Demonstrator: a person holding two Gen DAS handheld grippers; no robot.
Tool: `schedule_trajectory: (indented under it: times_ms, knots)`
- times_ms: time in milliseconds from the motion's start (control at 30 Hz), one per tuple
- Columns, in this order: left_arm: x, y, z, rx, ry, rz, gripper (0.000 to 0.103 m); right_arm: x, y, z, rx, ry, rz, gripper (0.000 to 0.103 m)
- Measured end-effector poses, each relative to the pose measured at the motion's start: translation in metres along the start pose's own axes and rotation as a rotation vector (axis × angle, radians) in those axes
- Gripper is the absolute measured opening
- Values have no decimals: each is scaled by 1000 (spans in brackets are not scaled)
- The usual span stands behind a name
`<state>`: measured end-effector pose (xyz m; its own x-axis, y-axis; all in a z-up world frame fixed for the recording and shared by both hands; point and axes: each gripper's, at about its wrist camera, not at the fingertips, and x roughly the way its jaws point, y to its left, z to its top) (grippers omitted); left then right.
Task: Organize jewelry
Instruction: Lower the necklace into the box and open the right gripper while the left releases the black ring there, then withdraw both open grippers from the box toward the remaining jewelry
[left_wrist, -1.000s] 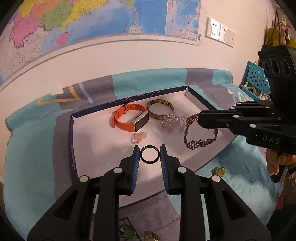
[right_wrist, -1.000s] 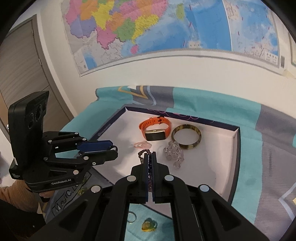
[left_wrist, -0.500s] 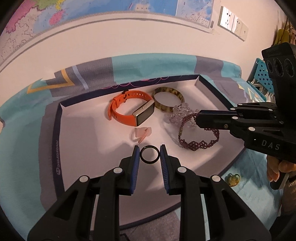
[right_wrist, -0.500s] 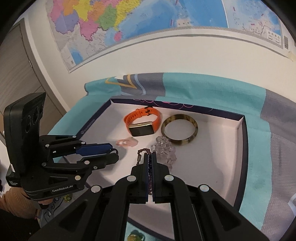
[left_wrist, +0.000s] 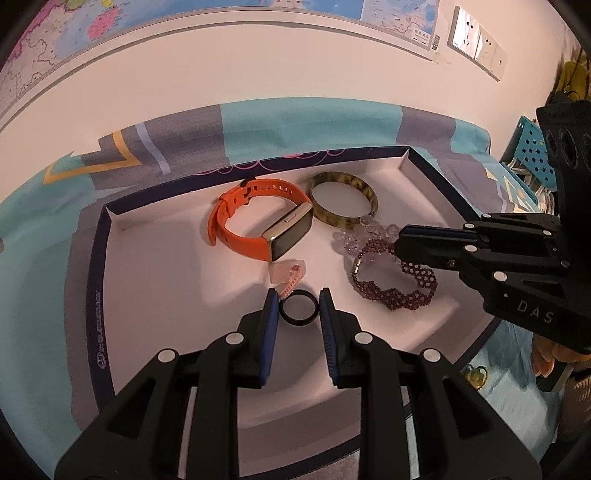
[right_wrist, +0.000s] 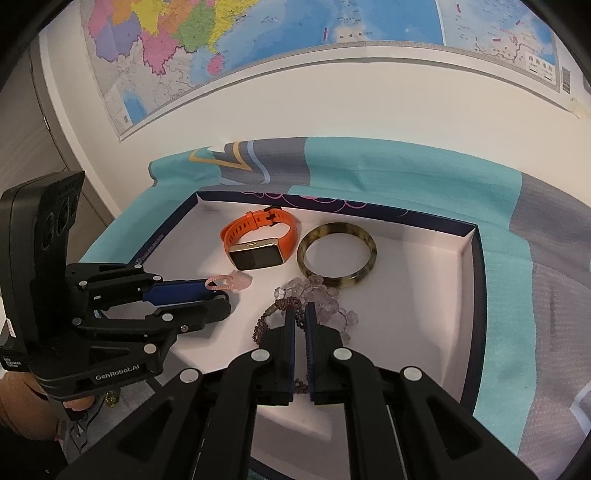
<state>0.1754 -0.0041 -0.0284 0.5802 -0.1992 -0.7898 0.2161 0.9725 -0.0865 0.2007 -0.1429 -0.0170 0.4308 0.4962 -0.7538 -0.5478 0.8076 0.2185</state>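
Note:
My left gripper (left_wrist: 298, 302) is shut on a black ring (left_wrist: 298, 312), held low over the white tray (left_wrist: 155, 280) beside a pink charm (left_wrist: 289, 273). My right gripper (right_wrist: 300, 314) is shut on a purple beaded bracelet (left_wrist: 393, 282), whose loop rests on the tray floor; it also shows in the right wrist view (right_wrist: 275, 314). In the tray lie an orange watch (left_wrist: 258, 225), a tortoiseshell bangle (left_wrist: 341, 203) and a clear crystal bracelet (left_wrist: 364, 234).
The tray sits on a teal and grey cloth (left_wrist: 295, 129) against a white wall. A yellow-green trinket (left_wrist: 474, 376) lies on the cloth outside the tray's right edge. A blue perforated crate (left_wrist: 532, 151) stands at the far right.
Both grippers have moved forward and down into the tray. The purple bracelet, hanging before, now rests its loop on the tray floor. The black ring has come up beside the pink charm.

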Motion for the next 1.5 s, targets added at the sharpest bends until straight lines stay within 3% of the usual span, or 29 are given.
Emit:
schedule_trajectory:
  times_ms: [233, 400, 700, 833, 1133, 1500]
  knots:
    - [-8, 0, -3, -4, -21, -4, 28, -14, -2, -1, 8, -33, -4, 8]
    - [-32, 1, -7, -2, -75, 17, 43, -33, -1, -7, 6, -57, 8, 13]
    - [-90, 14, -31, -10, -186, 34, 56, -75, 14, -41, -53, -66, 40, 28]
    - [-110, 24, -49, -21, -211, 50, 56, -75, 17, -60, -57, -40, 27, 32]
    - [-124, 31, -90, -26, -190, 63, 56, -69, 17, -88, -13, 2, 33, 34]
    - [-107, 21, -123, -21, -110, 33, 54, -70, 18, -102, 13, 16, 39, 34]
